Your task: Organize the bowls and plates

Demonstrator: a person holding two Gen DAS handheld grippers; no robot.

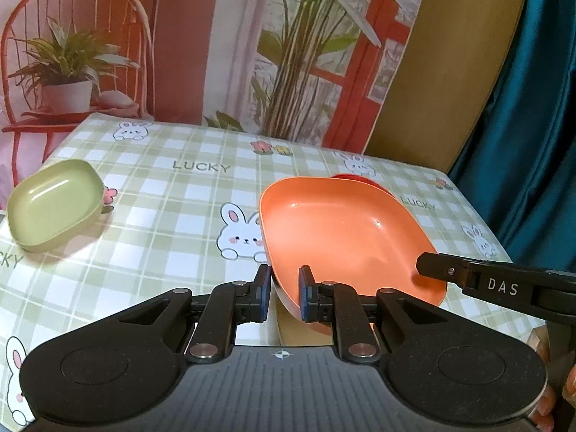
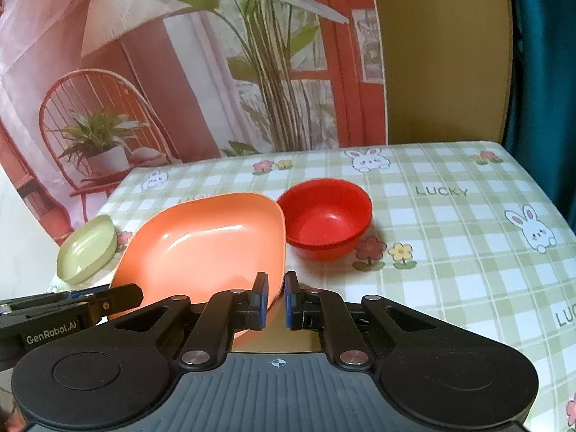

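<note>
- The orange plate point(image 1: 345, 237) is hanging tilted above the near edge of the bench point(image 1: 172, 194), carried from two sides.
- The left claw point(image 1: 285, 293) is pinching the plate's near rim, one pad inside and one outside.
- The right claw point(image 2: 276, 300) is clamping the plate's other near corner, its jaws almost together on the thin wall.
- The red bowl point(image 2: 325, 217) is sitting on the bench just beyond the plate.
- The green dish point(image 1: 54, 203) is resting well apart, near the bench's left edge.
</note>
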